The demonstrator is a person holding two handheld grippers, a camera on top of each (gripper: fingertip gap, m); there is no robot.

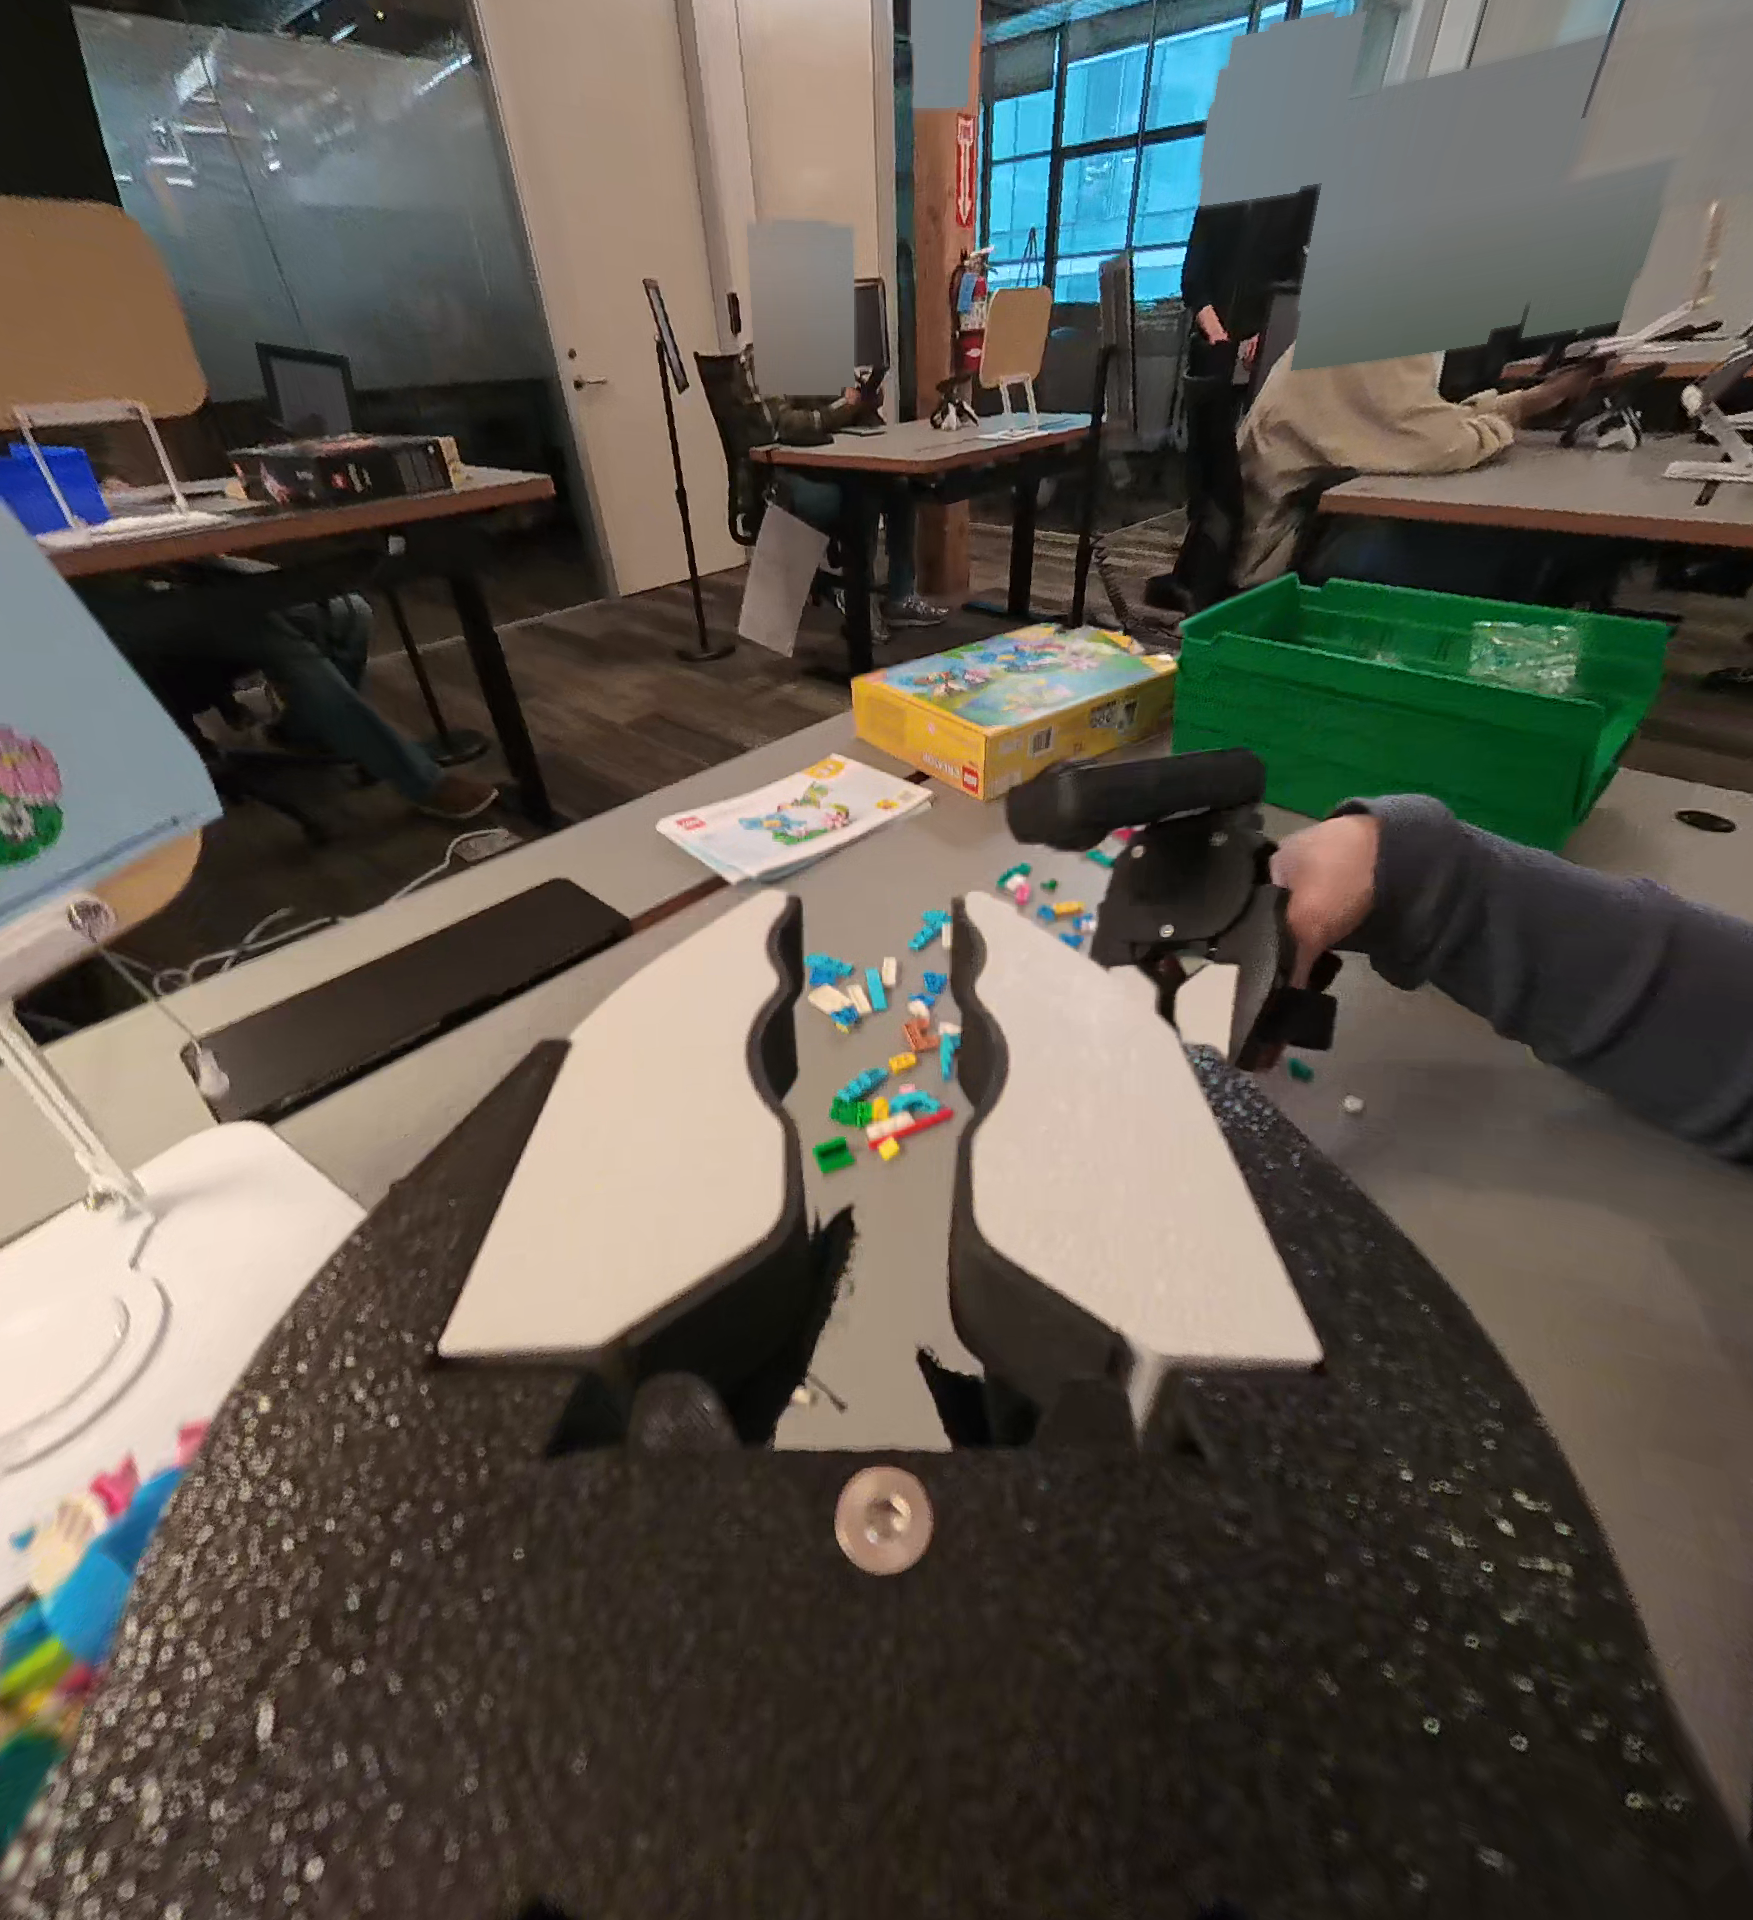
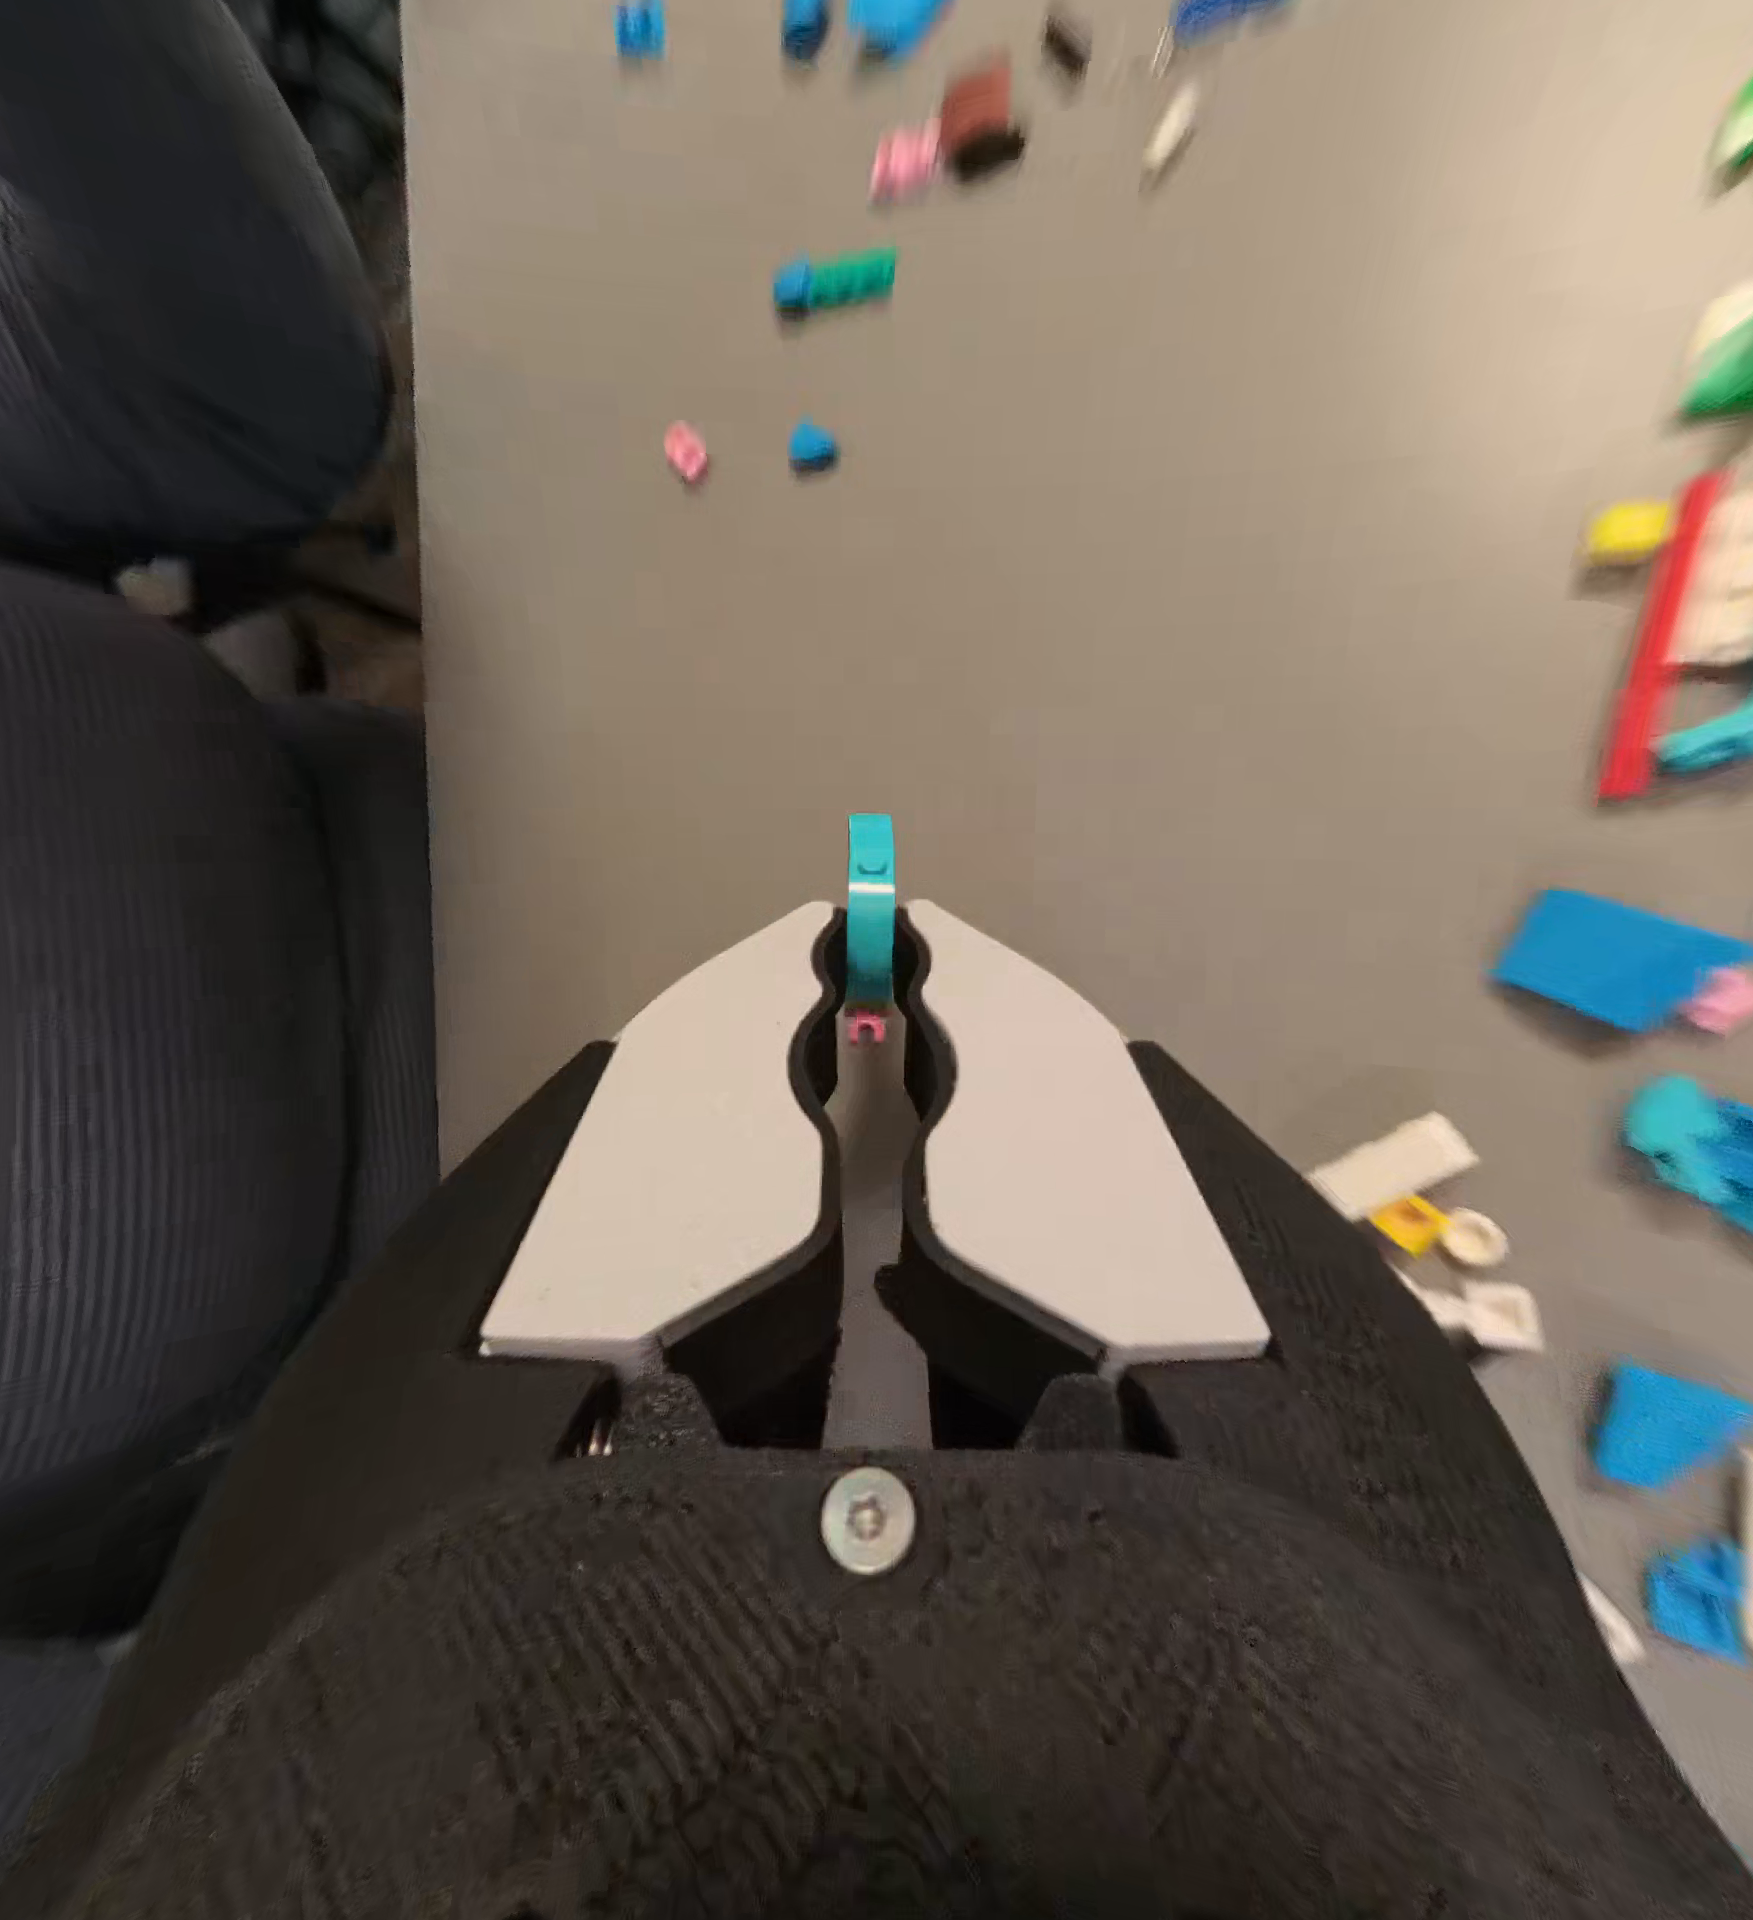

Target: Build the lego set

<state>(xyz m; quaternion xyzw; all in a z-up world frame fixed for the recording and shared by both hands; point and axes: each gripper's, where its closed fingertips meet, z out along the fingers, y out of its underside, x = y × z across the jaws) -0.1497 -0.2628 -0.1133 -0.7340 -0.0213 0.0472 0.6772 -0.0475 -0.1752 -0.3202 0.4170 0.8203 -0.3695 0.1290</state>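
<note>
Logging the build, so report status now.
Right claw shut on teal piece. Left claw open, empty, above loose bricks. Nothing in the way.

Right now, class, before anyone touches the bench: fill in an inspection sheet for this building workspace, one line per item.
Surface: flat grey tabletop.
Job's things: scattered small coloured plastic bricks; yellow cardboard set box; paper instruction booklet.
Clutter: stacked green plastic crates; flat black pad.
Grippers: left gripper jaws apart, empty; right gripper clamps a slim teal curved piece.
Cables: white cables on the floor.
Surroundings: office desks, seated people.
</note>
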